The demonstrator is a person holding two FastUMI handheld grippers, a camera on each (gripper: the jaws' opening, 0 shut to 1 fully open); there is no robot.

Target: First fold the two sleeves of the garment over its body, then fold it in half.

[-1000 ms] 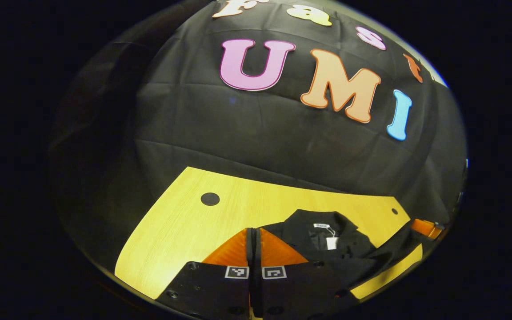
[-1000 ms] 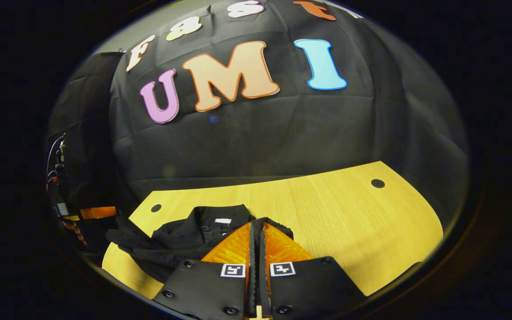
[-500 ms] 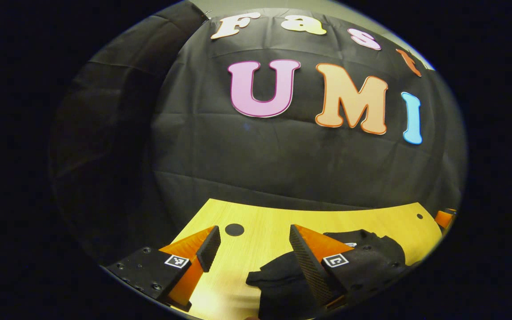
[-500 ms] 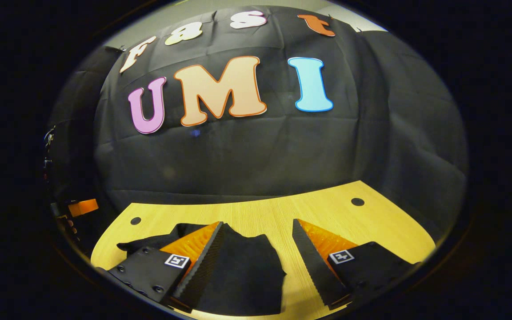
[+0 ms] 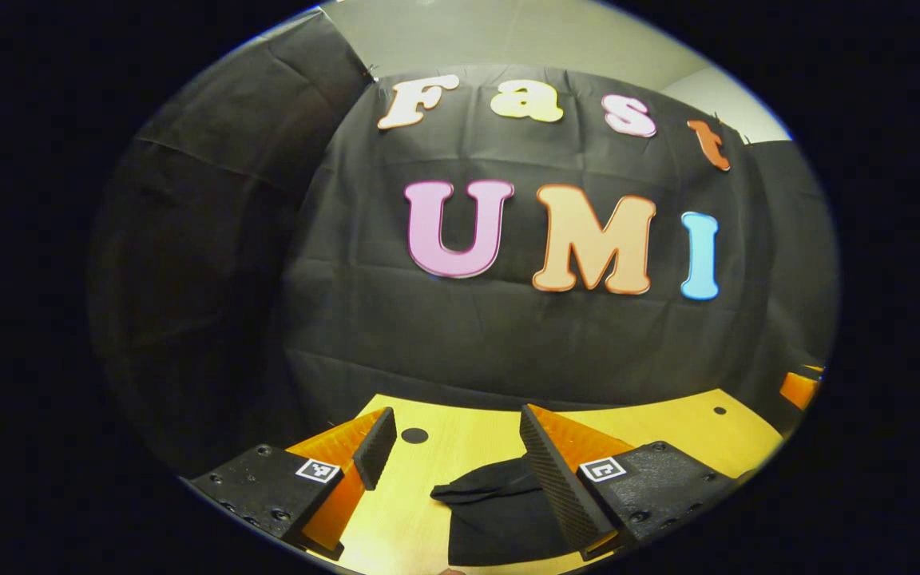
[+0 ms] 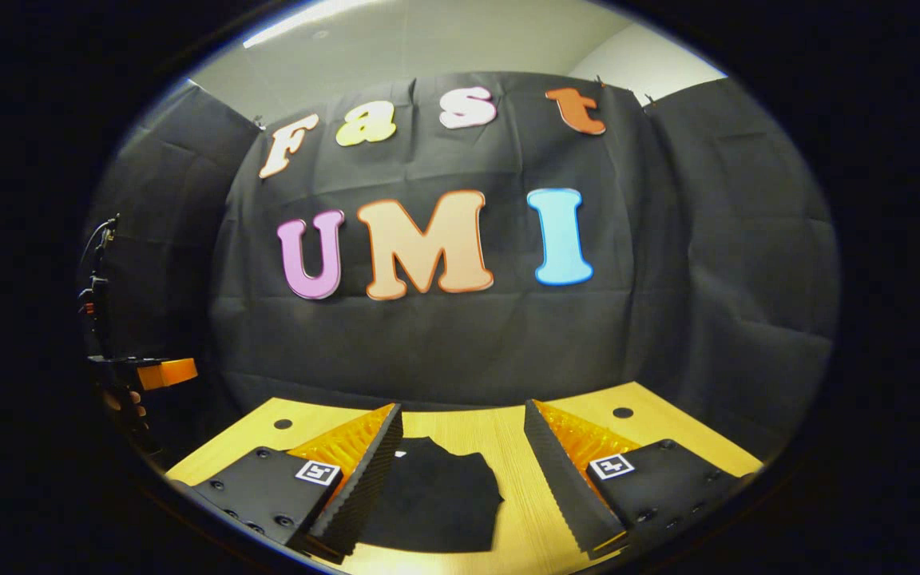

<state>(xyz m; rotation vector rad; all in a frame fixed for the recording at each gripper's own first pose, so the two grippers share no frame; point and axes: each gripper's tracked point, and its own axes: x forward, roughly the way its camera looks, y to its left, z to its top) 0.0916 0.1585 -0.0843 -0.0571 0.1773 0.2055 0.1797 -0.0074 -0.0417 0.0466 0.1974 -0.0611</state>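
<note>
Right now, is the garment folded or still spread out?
Folded: the garment lies as a compact dark bundle on the table, no sleeves sticking out, both grippers open above it.

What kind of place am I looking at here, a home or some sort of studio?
Most likely a recording booth, not a home: black cloth hangs as the wall behind a bare wooden table, where a folded black garment lies between the open right gripper fingers.

Both cameras are riding low over the wooden table (image 5: pixel 460 435), facing forward toward the booth's back wall, each looking between its own spread fingers. The left gripper view and the right gripper view are sharing the black garment (image 6: pixel 436 499) lying close below on the tabletop.
</note>
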